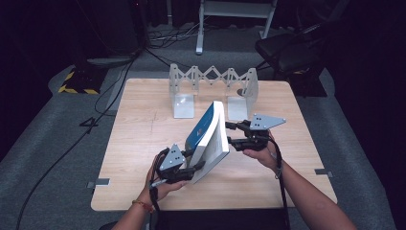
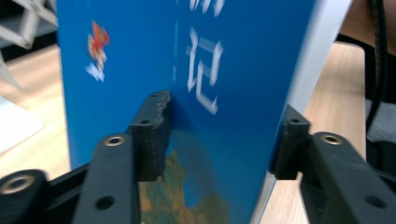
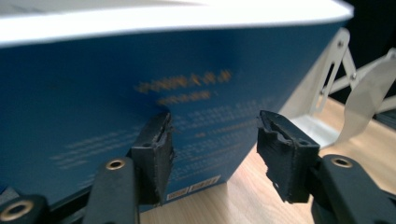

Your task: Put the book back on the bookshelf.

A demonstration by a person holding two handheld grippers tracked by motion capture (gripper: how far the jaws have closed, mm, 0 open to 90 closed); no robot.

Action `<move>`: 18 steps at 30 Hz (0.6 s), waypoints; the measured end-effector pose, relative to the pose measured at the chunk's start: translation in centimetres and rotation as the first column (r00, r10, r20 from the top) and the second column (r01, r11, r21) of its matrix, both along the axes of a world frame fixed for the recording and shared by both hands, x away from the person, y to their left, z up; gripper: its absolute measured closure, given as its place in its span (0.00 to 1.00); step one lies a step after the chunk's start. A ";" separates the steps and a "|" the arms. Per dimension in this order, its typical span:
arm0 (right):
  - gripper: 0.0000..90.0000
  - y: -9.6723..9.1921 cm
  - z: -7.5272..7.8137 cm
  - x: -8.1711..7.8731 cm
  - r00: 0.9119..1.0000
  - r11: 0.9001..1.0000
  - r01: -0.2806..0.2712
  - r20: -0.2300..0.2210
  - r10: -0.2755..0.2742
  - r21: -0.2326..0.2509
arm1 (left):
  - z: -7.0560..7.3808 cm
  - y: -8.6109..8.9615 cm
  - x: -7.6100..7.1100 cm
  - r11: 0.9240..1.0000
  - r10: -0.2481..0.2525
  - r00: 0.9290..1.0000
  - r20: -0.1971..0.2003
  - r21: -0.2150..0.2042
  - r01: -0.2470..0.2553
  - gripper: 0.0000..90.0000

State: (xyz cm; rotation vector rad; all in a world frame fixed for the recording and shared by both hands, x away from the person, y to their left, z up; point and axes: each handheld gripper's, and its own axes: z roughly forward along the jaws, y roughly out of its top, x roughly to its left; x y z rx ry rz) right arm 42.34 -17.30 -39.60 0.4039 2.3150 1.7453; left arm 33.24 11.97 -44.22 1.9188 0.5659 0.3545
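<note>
Blue cover, thick white page block: the book (image 1: 208, 140) is tipped up on its lower edge near the middle of the wooden table (image 1: 143, 143), leaning toward the right edge, a bit short of the white expanding book rack (image 1: 213, 88) at the far edge.

The left gripper (image 1: 194, 168) straddles the book's near bottom corner, one jaw on the cover, the other on the far side. Whether the pads actually bite, I can't tell.

The right gripper (image 1: 230, 134) sits at the page side, jaws spread, nothing pinched. In the right gripper view the back cover just fills the space ahead.

Looks like the stand-it-up step, mid-way. Next it probably needs a firm hold down low, the right one steadying the top, then walking it back between the rack's end plates.
</note>
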 end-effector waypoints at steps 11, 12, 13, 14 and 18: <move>0.51 -0.9 0.2 0.2 0.999 1.000 0.001 0.033 -0.001 0.005 | 0.3 -0.4 1.7 0.997 -0.064 0.997 -0.039 -0.033 0.063 0.66; 0.52 -1.2 0.4 0.2 0.999 1.000 0.002 0.034 -0.003 0.018 | 0.3 -0.7 2.1 0.997 -0.066 0.997 -0.037 -0.036 0.065 0.66; 0.53 -1.5 0.6 0.1 0.999 1.000 0.011 0.042 -0.012 0.020 | 0.2 -1.1 2.4 0.997 -0.070 0.997 -0.041 -0.042 0.069 0.66; 0.53 -1.8 0.8 0.1 0.998 1.000 0.022 0.050 -0.023 0.019 | 0.2 -1.4 2.8 0.996 -0.078 0.996 -0.044 -0.048 0.076 0.66; 0.54 -3.3 1.1 0.2 0.997 0.998 0.055 0.058 -0.055 0.008 | 0.1 -3.0 3.8 0.994 -0.097 0.994 -0.047 -0.063 0.094 0.66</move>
